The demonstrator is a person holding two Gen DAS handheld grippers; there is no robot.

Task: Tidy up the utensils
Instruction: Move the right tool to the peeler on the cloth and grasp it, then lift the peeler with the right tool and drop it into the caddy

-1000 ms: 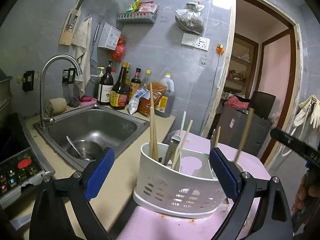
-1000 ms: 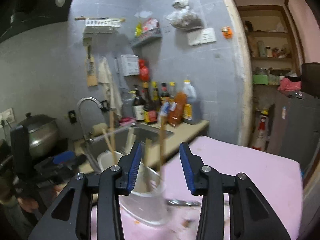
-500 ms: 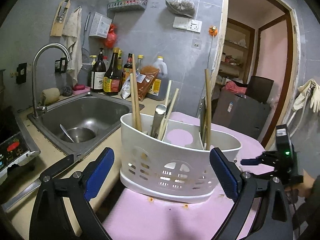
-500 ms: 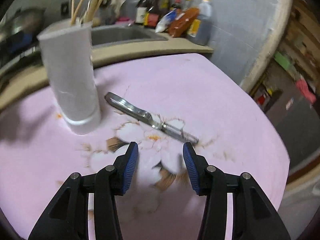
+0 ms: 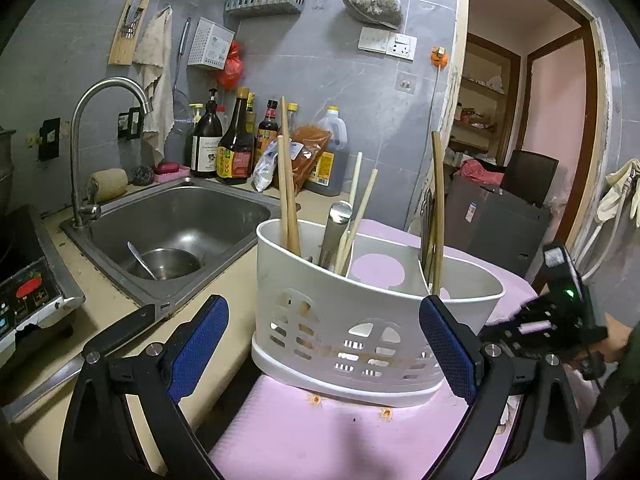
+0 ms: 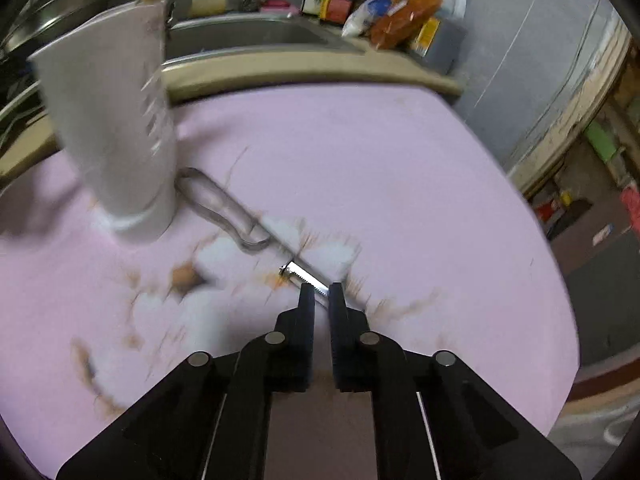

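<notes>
Two tools | left tool [image 5: 322, 344]: fingers wide apart around white utensil holder [image 5: 360, 320] | right tool [image 6: 319, 295]: clamped on serrated knife [image 6: 240, 220] blade, lying on pink table [image 6: 400, 180]

The caddy [image 5: 360, 320] looked like smooth white plastic with a slight sheen, its wall pierced by cut-outs. The chopsticks [image 5: 288, 192] at its 11 o'clock corner were pale, matt wood. A peeler [image 6: 240, 216] lay at 4 o'clock from the caddy, in bright polished metal with a toothed blade. The mat [image 6: 400, 180] under it was matt pink, with a worn printed pattern. The sink [image 5: 180, 216] and tap [image 5: 104, 92], at 10 o'clock, were brushed steel. The left gripper's pads [image 5: 198, 344] were blue and finely textured.
</notes>
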